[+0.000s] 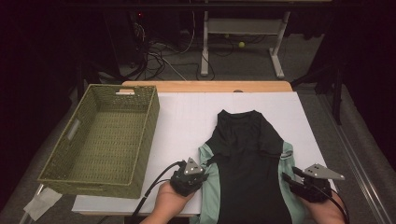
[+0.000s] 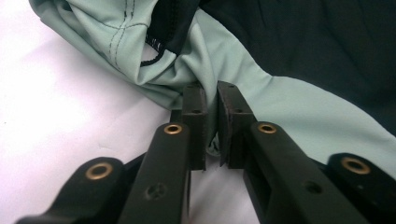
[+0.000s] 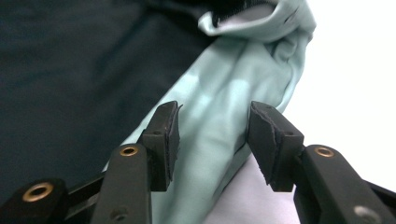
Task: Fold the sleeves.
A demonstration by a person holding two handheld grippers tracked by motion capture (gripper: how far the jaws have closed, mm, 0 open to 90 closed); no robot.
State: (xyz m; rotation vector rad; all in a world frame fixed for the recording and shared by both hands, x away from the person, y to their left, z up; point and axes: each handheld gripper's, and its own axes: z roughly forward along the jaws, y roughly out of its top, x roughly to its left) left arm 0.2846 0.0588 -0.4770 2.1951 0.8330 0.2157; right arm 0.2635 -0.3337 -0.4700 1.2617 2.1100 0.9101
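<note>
A dark sleeveless shirt [image 1: 245, 154] with mint-green side panels lies flat on the white table cover [image 1: 187, 112], neck toward the far edge. My left gripper [image 1: 204, 176] sits at the shirt's left green panel. In the left gripper view its jaws [image 2: 211, 100] are shut, pinching a fold of the green fabric [image 2: 289, 107]. My right gripper [image 1: 286, 177] is at the right green panel. In the right gripper view its jaws [image 3: 212, 121] stand apart, with the green fabric [image 3: 243, 74] lying between them and the pads clear of it.
A green woven basket [image 1: 144, 140] stands on the table's left side, with nothing in it. White cover shows between basket and shirt. A wooden table edge [image 1: 205, 86] runs along the back, with cables and desk legs on the floor beyond.
</note>
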